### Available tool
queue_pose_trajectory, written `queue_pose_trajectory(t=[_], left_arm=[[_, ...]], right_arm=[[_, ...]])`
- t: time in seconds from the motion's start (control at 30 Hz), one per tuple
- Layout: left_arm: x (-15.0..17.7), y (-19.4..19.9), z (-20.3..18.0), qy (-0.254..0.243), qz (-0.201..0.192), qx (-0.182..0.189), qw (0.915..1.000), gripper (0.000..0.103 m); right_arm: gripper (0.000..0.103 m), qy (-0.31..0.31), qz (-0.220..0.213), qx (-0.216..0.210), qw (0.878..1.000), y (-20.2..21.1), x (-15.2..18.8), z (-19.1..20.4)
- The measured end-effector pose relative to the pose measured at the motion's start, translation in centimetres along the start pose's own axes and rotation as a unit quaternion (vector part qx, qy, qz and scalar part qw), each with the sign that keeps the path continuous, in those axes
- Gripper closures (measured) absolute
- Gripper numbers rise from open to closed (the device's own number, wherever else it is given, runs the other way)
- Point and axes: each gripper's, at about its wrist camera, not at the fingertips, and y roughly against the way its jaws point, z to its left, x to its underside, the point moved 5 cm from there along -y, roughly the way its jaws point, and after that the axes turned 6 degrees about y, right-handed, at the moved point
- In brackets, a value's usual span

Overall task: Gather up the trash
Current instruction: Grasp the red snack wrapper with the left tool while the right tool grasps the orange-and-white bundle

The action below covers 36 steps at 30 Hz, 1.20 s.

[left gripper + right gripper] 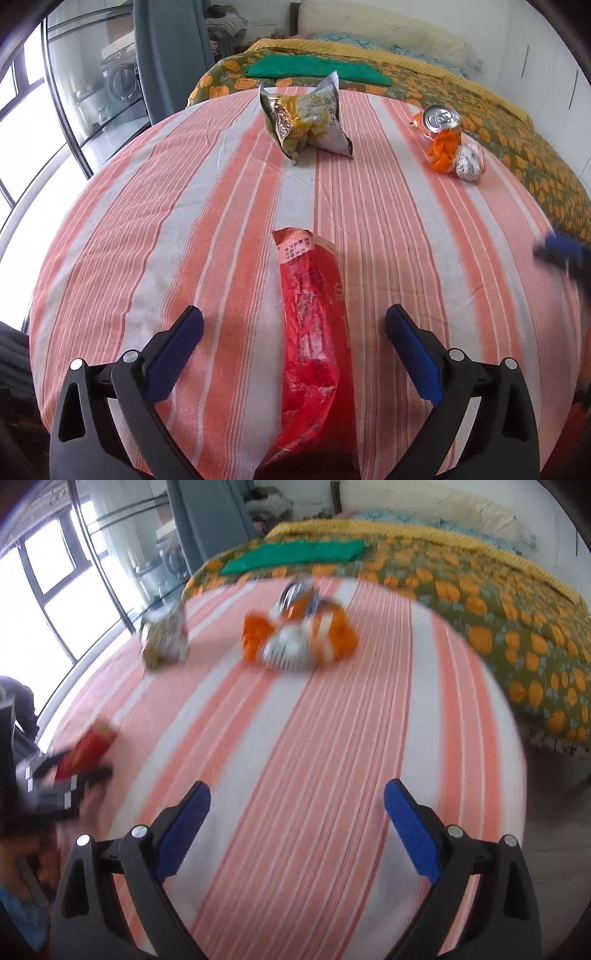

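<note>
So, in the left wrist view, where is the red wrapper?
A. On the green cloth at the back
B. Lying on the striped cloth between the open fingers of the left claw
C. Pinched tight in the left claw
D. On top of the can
B: the red wrapper lies flat on the striped cloth, and the left claw stands wide open, its pads clear of the wrapper on both sides.
</note>
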Motion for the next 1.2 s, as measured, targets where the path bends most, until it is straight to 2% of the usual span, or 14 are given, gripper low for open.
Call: queue_pose_trajectory(t=[0.1,0.17,0.33,0.43,0.57,0.7,0.73,0.77,0.8,0.87,1.07,1.1,1.13,1.2], left_arm=[[0.0,-0.1,0.1,0.002,0.001,0.004,1.0,0.006],[0.0,-0.1,0.1,0.002,0.0,0.003,1.0,0.006],[-0.1,-0.2,0.1,0.004,0.0,0.002,1.0,0.006],[-0.2,-0.3,0.0,0.002,0.001,0.001,1.0,0.005],[-0.1,-0.2,0.0,0.002,0.001,0.002,1.0,0.005],[-0.2,-0.3,-0.1,0.001,0.002,0.001,1.0,0.005],[-0.3,-0.3,-0.1,0.001,0.002,0.0,1.0,0.005],[-0.3,-0.3,-0.2,0.001,0.003,-0.001,1.0,0.005],[-0.3,-0.3,-0.2,0.001,0.003,-0.002,1.0,0.005],[-0.3,-0.4,-0.2,0.001,0.003,-0.002,1.0,0.005],[-0.3,-0.4,-0.2,0.002,0.002,0.0,1.0,0.005],[-0.4,-0.4,-0.2,0.002,0.002,0.0,1.0,0.005],[-0.4,-0.4,-0.2,0.002,0.002,0.001,1.0,0.005],[-0.3,-0.4,-0.2,0.002,0.002,0.002,1.0,0.005]], right_arm=[[0.011,0.016,-0.03,-0.03,0.999,-1.5,-4.9,-1.3],[0.01,0.014,-0.021,-0.06,0.998,-3.0,-7.0,-1.9],[0.01,0.015,-0.016,-0.069,0.997,-6.4,-10.6,-3.4],[0.01,-0.003,0.004,-0.117,0.993,-8.0,-11.0,-3.5],[0.01,0.013,0.043,-0.2,0.979,-7.9,-8.7,-1.8],[0.01,0.057,0.086,-0.309,0.946,-4.4,-4.5,1.9],[0.011,0.089,0.085,-0.308,0.943,-3.2,-3.6,3.0],[0.01,0.117,0.076,-0.277,0.951,-2.4,-3.2,3.6],[0.01,0.132,0.07,-0.224,0.963,-2.4,-3.2,3.7],[0.01,0.15,0.069,-0.139,0.976,-3.2,-3.7,3.7],[0.011,0.17,0.063,-0.026,0.983,-7.2,-6.2,5.8],[0.024,0.162,0.068,-0.012,0.984,-7.8,-6.4,5.7],[0.043,0.148,0.073,-0.007,0.986,-8.3,-6.5,5.7],[0.057,0.127,0.065,-0.013,0.99,-8.2,-6.3,5.0]])
